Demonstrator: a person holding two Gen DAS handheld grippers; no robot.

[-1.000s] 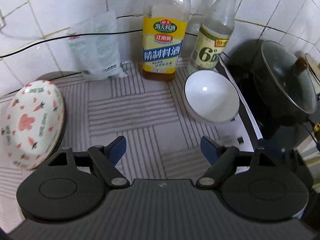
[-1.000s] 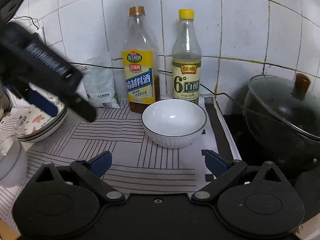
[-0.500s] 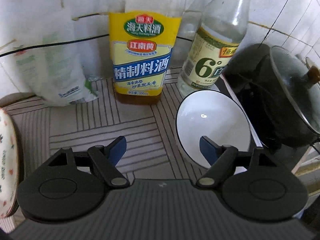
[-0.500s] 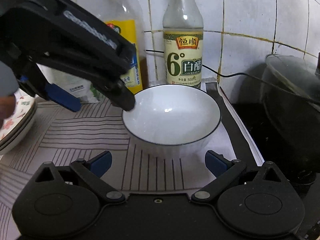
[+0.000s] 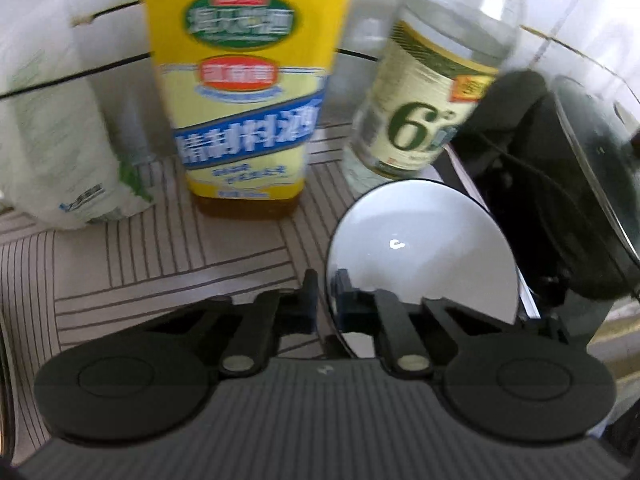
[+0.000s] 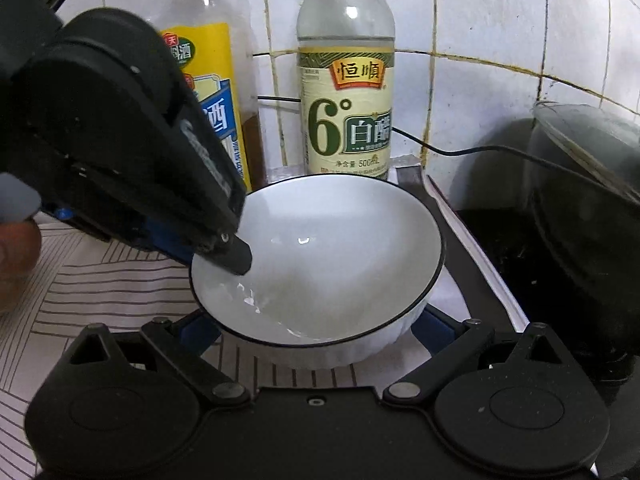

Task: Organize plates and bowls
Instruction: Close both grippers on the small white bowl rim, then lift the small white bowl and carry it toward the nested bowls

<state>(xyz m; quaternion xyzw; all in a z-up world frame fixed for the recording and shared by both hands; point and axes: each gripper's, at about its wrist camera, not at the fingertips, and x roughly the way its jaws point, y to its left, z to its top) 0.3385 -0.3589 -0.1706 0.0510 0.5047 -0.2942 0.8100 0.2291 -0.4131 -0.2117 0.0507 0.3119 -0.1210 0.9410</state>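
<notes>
A white bowl (image 6: 332,256) with a thin dark rim stands on the striped mat; it also shows in the left wrist view (image 5: 424,248). My left gripper (image 5: 326,300) is shut on the bowl's left rim, one finger inside and one outside. In the right wrist view the left gripper (image 6: 228,248) reaches in from the upper left onto that rim. My right gripper (image 6: 316,332) is open, its blue pads to either side of the bowl's near wall, which hides most of them.
A yellow-labelled cooking wine bottle (image 5: 240,100) and a white vinegar bottle (image 6: 346,92) stand against the tiled wall behind the bowl. A white pouch (image 5: 60,140) leans at the left. A black pot with a glass lid (image 6: 584,208) sits on the right.
My left gripper moved forward to the bowl and closed on its left rim. My right gripper moved closer, so the bowl now sits between its open fingers.
</notes>
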